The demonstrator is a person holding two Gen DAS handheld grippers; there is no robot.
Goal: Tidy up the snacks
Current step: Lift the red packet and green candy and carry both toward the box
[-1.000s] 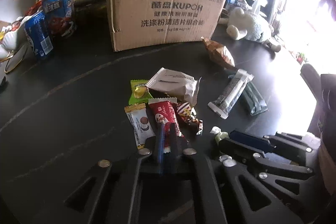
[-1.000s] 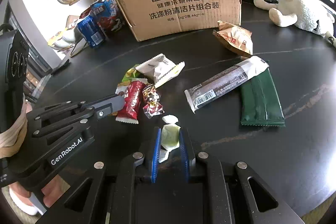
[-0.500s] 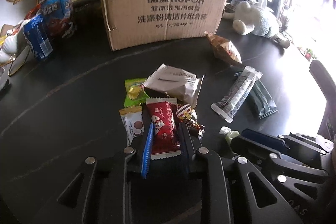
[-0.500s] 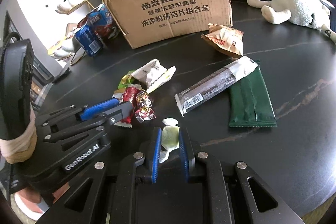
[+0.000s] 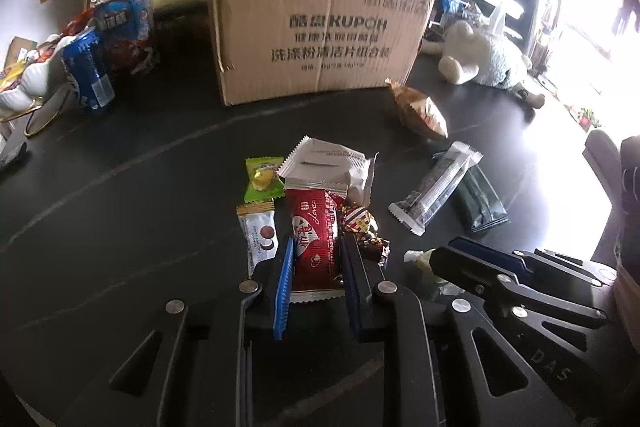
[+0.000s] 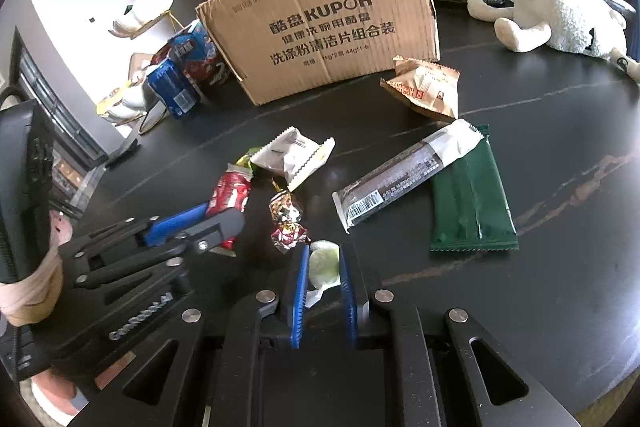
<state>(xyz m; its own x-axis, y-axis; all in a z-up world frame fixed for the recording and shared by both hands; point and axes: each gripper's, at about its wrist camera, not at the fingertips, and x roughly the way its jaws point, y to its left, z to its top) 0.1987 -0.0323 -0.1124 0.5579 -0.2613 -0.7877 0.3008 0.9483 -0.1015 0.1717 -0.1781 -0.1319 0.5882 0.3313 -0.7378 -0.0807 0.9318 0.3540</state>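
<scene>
— Red packet [image 5: 316, 239], centre-bottom of the frame: are you gripping it?
— Your left gripper [image 5: 318, 251] is clenching it; your right gripper [image 6: 324, 259] is grasping the pale green candy [image 6: 324, 265], lower centre.

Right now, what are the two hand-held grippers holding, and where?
The left hand-held gripper grips the red snack packet by its near end. The right hand-held gripper pinches the pale green candy around its middle.

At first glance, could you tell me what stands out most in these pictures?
The big cardboard box standing at the back of the dark table dominates. In front lies a scatter of snacks; the left gripper straddles a red snack packet, and the right gripper pinches a pale green candy.
</scene>
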